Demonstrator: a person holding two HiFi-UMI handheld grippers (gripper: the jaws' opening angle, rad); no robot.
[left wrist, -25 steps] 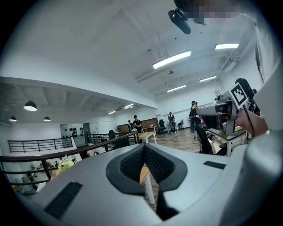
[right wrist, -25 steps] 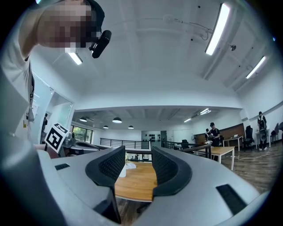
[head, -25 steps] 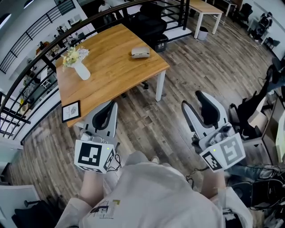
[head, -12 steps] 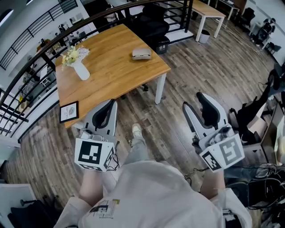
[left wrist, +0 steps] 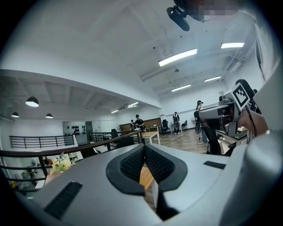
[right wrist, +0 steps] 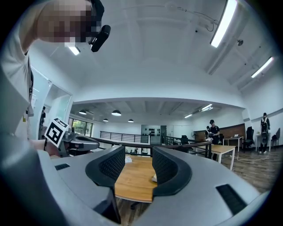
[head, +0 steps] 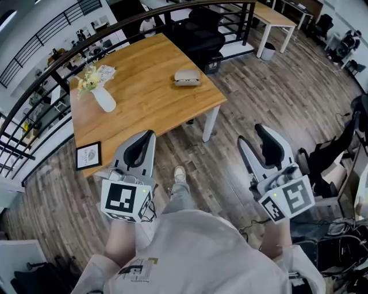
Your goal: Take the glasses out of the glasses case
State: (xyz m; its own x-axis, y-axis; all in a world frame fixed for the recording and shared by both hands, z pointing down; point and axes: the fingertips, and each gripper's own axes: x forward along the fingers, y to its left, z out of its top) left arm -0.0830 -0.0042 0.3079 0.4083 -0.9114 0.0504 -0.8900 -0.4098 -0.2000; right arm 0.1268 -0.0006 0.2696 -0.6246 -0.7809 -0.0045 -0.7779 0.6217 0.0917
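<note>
Below me a wood-plank floor (head: pixel 276 97) runs under a wooden table (head: pixel 149 97) on white legs beside a black railing (head: pixel 248 26), with a black office chair (head: pixel 198 37) beyond, a second table (head: pixel 275 16) farther off, and strip lights (right wrist: pixel 222 21) overhead.

Flower vase (head: pixel 104 99) and framed picture (head: pixel 88 155) sit on the wooden table (head: pixel 144 86).
</note>
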